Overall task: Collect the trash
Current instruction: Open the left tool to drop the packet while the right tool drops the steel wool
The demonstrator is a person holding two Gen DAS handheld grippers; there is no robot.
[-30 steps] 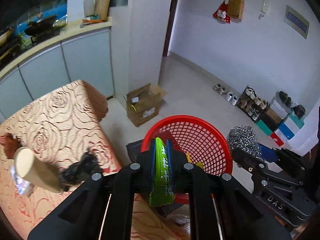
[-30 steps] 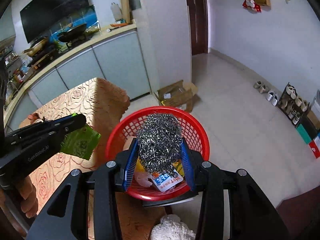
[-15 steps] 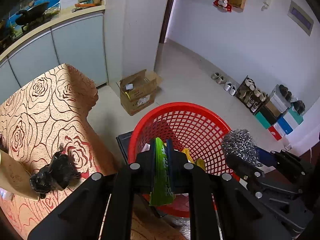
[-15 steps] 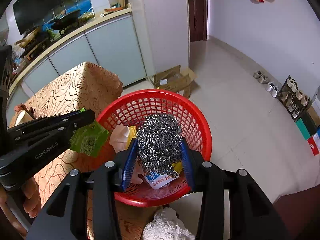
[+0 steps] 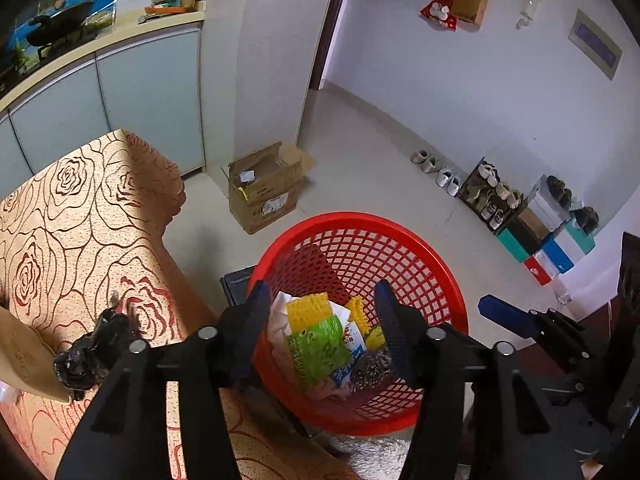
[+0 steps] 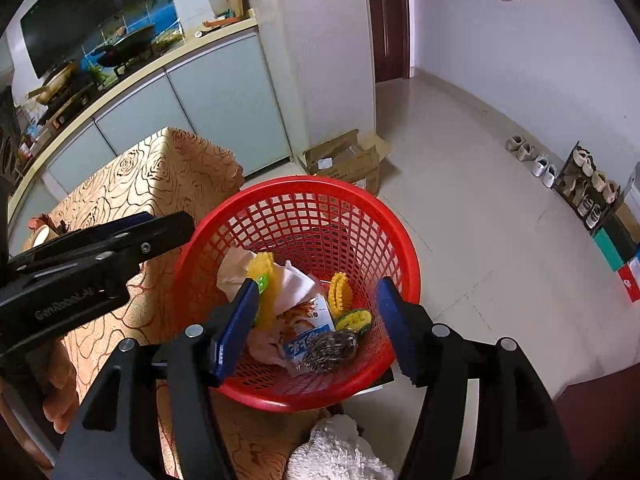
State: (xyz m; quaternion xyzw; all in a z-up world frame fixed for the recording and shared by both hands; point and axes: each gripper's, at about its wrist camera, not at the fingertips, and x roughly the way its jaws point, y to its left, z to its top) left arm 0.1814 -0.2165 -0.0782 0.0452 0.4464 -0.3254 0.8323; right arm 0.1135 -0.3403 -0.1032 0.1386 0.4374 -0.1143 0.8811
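Note:
The red mesh basket (image 5: 360, 218) stands beside the table, right under both grippers. My left gripper (image 5: 322, 304) hangs over it with its jaws opening and nothing between the pads. The green wrapper (image 5: 320, 352) lies loose in the basket on top of other trash. My right gripper (image 6: 316, 304) also hovers above the basket (image 6: 304, 182), jaws opening and empty. The steel wool ball (image 6: 332, 350) rests on the bottom next to a blue-and-white packet. On the table lie a crumpled black bag (image 5: 92, 356) and a paper cup (image 5: 20, 356).
The rose-patterned tablecloth (image 5: 80, 216) covers the table left of the basket. An open cardboard box (image 5: 264, 188) sits on the floor beyond it. Shoes and boxes (image 5: 520, 216) line the right wall. A white fluffy cloth (image 6: 336, 452) lies below the basket.
Both grippers have opened over the basket. The green wrapper left the left jaws and the steel wool left the right jaws; both now lie in the basket.

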